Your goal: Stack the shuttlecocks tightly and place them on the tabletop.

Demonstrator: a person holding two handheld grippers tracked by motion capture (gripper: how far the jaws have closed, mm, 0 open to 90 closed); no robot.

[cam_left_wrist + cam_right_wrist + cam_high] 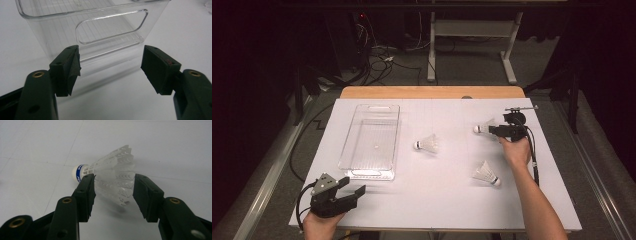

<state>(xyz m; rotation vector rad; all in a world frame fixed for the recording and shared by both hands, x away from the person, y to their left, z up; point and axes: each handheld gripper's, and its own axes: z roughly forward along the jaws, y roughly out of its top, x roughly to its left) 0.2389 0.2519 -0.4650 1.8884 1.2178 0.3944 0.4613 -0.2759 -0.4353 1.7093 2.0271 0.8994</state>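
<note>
Right gripper (113, 195): jaws around shuttlecock (112, 180) skirt — pads not visibly pressing, at table's 2 o'clock.
Left gripper (111, 67): released — facing clear bin (87, 27), 7 o'clock.

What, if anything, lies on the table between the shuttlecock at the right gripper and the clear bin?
One thing: another shuttlecock lies mid-table, roughly between the shuttlecock inside the right gripper and the clear bin. A third shuttlecock lies nearer the person, off that line.
</note>
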